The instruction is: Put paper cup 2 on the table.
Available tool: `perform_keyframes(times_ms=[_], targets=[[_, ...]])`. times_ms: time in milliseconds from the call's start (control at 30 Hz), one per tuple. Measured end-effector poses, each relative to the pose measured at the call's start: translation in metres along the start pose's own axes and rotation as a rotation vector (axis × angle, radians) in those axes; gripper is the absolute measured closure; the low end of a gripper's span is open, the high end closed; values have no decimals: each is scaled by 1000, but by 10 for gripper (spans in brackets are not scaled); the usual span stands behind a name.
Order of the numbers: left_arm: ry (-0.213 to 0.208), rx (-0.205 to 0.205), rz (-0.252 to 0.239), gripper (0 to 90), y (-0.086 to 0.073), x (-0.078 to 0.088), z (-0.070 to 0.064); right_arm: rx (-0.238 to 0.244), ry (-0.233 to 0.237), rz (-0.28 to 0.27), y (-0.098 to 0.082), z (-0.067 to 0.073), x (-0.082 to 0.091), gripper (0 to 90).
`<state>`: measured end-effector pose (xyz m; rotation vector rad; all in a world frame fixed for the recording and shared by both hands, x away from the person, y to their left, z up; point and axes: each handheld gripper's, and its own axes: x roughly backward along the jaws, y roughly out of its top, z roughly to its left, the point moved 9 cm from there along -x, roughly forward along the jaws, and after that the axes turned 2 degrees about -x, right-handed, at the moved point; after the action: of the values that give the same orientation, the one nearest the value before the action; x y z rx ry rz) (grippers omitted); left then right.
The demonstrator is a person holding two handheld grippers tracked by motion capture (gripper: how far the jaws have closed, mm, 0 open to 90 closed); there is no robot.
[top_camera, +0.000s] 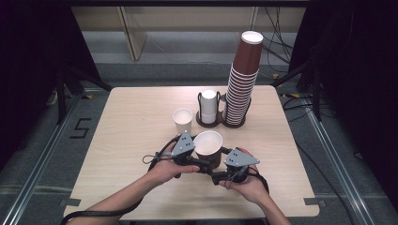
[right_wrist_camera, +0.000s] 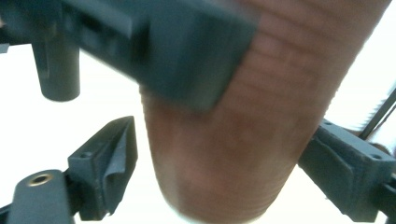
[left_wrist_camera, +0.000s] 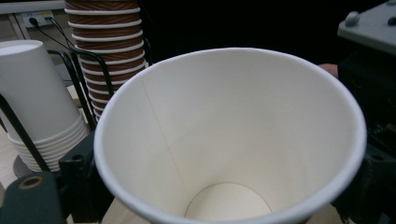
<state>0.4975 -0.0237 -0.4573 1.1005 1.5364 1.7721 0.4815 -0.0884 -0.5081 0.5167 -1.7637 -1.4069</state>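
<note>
The brown ribbed paper cup with a white inside (top_camera: pixel 208 147) sits between the two grippers, a little nearer the table's near edge than its middle, its mouth tipped up toward the person. It looks to be a single cup drawn from the stacks, possibly passing from one gripper to the other.

The left gripper (top_camera: pixel 192 157) has a jaw on either side of the cup just under its rim; in the left gripper view the white rim (left_wrist_camera: pixel 224 56) spans the gap between those jaws, and the hold looks light, perhaps so the thin wall is not crushed. The right gripper (top_camera: pixel 220 164) reaches in from the other side at the lower body. In the right gripper view the brown ribbed wall (right_wrist_camera: pixel 243 140) stands between its jaws, with a clear gap at the one side and the other seemingly just off the paper, so they stand fairly wide and do not press.

Just beyond the cup a single white paper cup (top_camera: pixel 182 121) stands upright on the pale wooden table (top_camera: pixel 131 117). Toward the far edge a black wire double holder (top_camera: pixel 220 123) keeps a short stack of upturned white cups (top_camera: pixel 209 107) and a tall, leaning stack of brown cups (top_camera: pixel 241 84) upright and within reach.
</note>
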Motion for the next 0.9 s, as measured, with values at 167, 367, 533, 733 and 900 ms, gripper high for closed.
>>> perform_keyframes(times_ms=[167,367,533,733,900], targets=[[26,-10,-13,111,5,5,7,-5,12,31,-6,0,0,69],[87,-25,-27,111,5,16,21,-22,-33,9,-5,-13,8,41],[145,-18,-28,110,2,29,34,-49,-57,9,-7,-24,14,44],[212,13,-23,109,-4,48,46,-60,-103,8,-7,-35,25,50],[278,-16,-37,108,-8,65,65,-109,-153,-10,-11,-47,32,54]])
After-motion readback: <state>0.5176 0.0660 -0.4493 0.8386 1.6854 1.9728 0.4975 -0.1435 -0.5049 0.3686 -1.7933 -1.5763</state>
